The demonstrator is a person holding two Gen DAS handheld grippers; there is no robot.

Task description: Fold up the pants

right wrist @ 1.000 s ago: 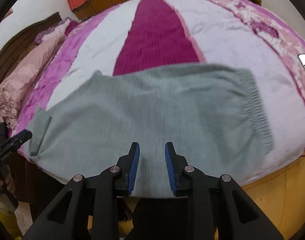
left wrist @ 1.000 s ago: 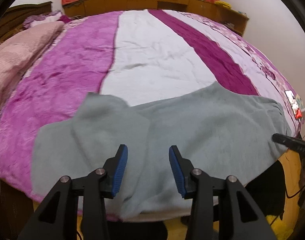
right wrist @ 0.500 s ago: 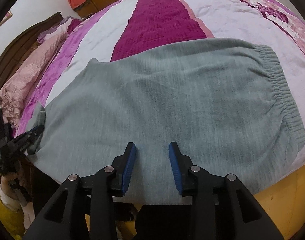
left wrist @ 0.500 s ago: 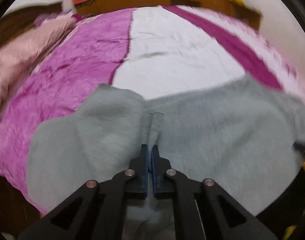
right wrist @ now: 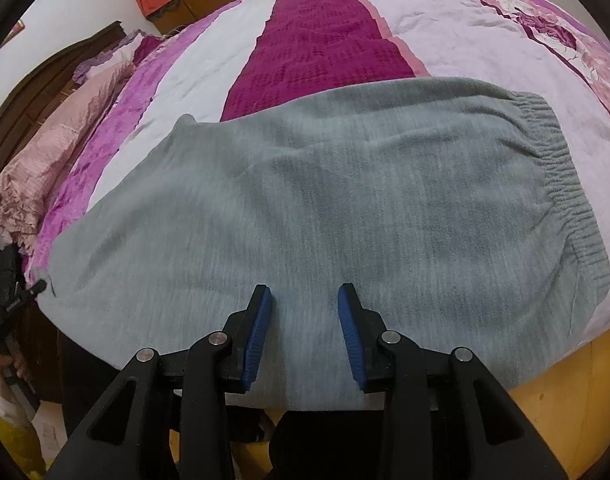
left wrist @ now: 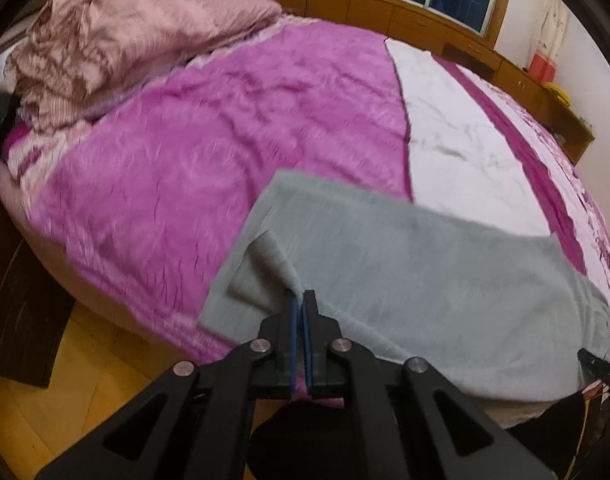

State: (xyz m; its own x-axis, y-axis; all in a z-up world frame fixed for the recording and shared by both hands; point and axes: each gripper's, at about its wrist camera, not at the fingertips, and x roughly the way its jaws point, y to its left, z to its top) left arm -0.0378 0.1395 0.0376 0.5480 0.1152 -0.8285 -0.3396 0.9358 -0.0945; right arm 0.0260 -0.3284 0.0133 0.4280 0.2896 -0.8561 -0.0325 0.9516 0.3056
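Pants of grey fleece lie flat across the near edge of a bed covered in a pink, white and magenta striped blanket. In the left wrist view, the left gripper has its blue-padded jaws pressed together on a raised ridge of the grey fabric at the leg end of the garment, and a small flap of cloth stands up just beyond the jaw tips. A crumpled pink quilt sits at the far left of the bed, well apart from the garment. Wooden floor shows below the bed edge.

In the right wrist view, the pants spread wide from a gathered elastic waistband on the right to the leg end on the left. The right gripper hovers over the near hem with its jaws spread apart, pinching nothing, with cloth visible between them.

The step in hand looks like the start of a fold, with the leg end already pinched. The next move likely calls for the right jaws to close on the near edge so it holds, then for the left gripper to carry the leg end across toward the waistband, keeping the layers aligned.
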